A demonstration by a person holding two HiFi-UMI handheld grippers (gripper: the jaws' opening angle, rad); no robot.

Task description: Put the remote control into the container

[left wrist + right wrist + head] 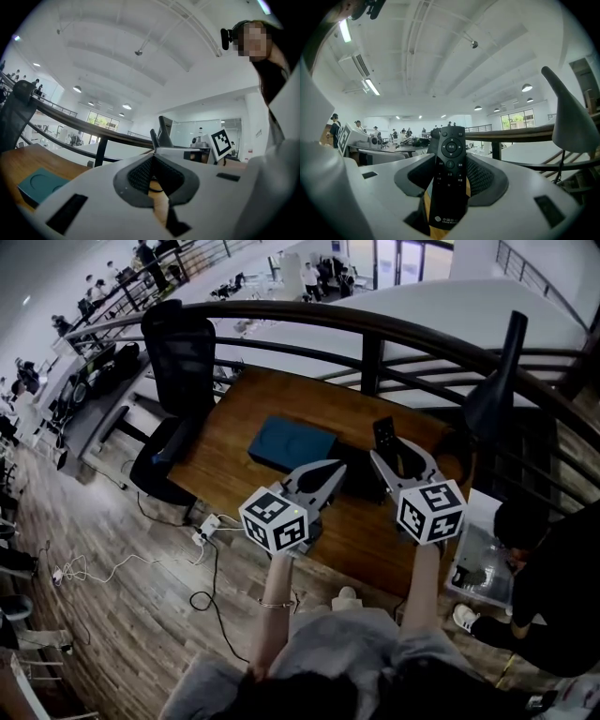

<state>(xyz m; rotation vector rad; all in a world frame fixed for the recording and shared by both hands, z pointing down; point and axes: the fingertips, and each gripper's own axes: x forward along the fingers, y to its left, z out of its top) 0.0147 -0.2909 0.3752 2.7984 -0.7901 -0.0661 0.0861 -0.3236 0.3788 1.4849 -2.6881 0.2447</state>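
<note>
Your right gripper [395, 454] has its jaws clamped on the sides of the slim black remote control [449, 180], which stands upright between the pads, buttons facing the camera, held up above the brown wooden table [242, 420]. Your left gripper [334, 468] has its jaws brought together with nothing between them. The flat teal rectangular box [292, 443] lies on the table just beyond the left gripper's tips, apart from the remote
</note>
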